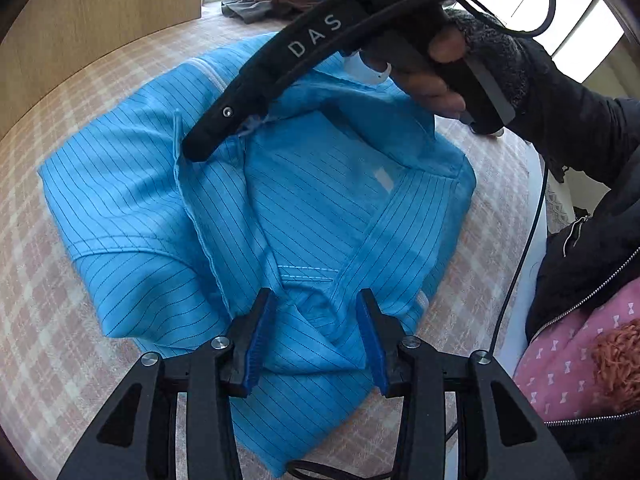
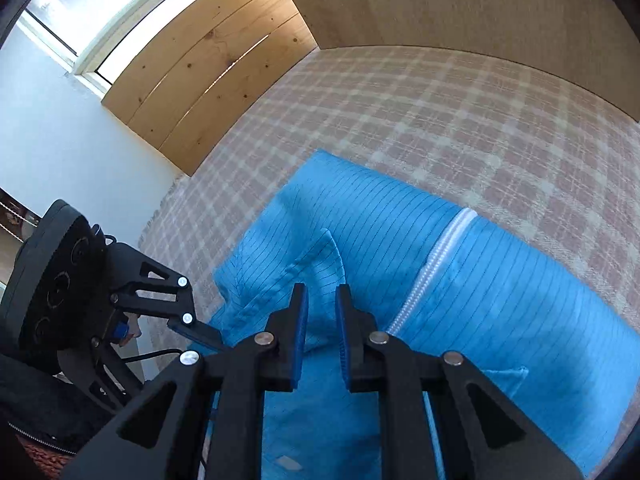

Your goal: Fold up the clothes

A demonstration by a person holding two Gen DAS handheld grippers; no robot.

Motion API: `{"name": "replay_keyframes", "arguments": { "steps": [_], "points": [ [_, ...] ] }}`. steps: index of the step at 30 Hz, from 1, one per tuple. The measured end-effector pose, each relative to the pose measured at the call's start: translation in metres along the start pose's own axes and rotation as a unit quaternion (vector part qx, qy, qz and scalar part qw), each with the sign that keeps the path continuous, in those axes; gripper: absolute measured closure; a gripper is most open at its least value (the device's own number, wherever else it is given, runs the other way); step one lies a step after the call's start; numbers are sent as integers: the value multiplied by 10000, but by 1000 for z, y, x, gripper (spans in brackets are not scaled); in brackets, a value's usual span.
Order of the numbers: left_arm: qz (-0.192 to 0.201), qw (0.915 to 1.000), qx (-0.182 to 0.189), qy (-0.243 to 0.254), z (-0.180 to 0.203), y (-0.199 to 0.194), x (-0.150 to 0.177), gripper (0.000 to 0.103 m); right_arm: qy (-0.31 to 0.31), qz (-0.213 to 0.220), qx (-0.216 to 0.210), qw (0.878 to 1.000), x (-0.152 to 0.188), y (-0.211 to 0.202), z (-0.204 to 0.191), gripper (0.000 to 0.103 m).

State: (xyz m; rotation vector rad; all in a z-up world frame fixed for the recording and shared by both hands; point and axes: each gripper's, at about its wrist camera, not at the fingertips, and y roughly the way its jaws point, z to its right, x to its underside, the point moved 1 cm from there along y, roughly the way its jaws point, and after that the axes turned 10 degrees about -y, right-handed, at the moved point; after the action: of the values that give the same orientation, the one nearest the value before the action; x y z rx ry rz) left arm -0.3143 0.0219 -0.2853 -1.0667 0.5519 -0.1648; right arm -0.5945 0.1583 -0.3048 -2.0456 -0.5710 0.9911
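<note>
On the checked bed (image 1: 80, 280), both claws, left (image 1: 316, 300) and right (image 2: 322, 296), hover released over the folded blue shirt (image 1: 160, 208).

The blue garment (image 1: 132, 200) is thin woven cloth with fine dark pinstripes, smooth and faintly sheeny, and its white zip (image 2: 430, 268) looks like moulded plastic teeth. Under it the checked cover (image 2: 440, 112) is a coarser, matt weave in pink and cream. The left gripper (image 1: 316, 300) and right gripper (image 2: 322, 300) are matt black plastic with bright metal pivot pins and ribbed blue pads (image 1: 262, 332). The wooden boards (image 2: 208, 68) are pale, knotty and unvarnished. The person's sleeve (image 1: 560, 120) is dull black fabric with a nubbly cuff.
</note>
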Motion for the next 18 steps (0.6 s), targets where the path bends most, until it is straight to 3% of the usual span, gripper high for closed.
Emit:
{"name": "replay_keyframes", "arguments": {
  "steps": [3, 7, 11, 14, 18],
  "points": [
    [302, 9994, -90, -117, 4, -23, -5, 63, 144, -39, -45, 9999, 4, 2, 3, 89],
    [536, 9977, 12, 410, 33, -41, -13, 62, 45, 159, -322, 9993, 22, -39, -15, 89],
    [198, 9967, 155, 771, 43, -10, -22, 61, -19, -154, -276, 9995, 46, -37, -23, 89],
    [-265, 9964, -108, 799, 38, 17, -19, 61, 140, -750, -44, 9971, 68, -2, -15, 89],
    [24, 9967, -36, 813, 38, -4, -27, 61, 271, -381, -227, 9986, 74, -23, -16, 89]
  ]
}}
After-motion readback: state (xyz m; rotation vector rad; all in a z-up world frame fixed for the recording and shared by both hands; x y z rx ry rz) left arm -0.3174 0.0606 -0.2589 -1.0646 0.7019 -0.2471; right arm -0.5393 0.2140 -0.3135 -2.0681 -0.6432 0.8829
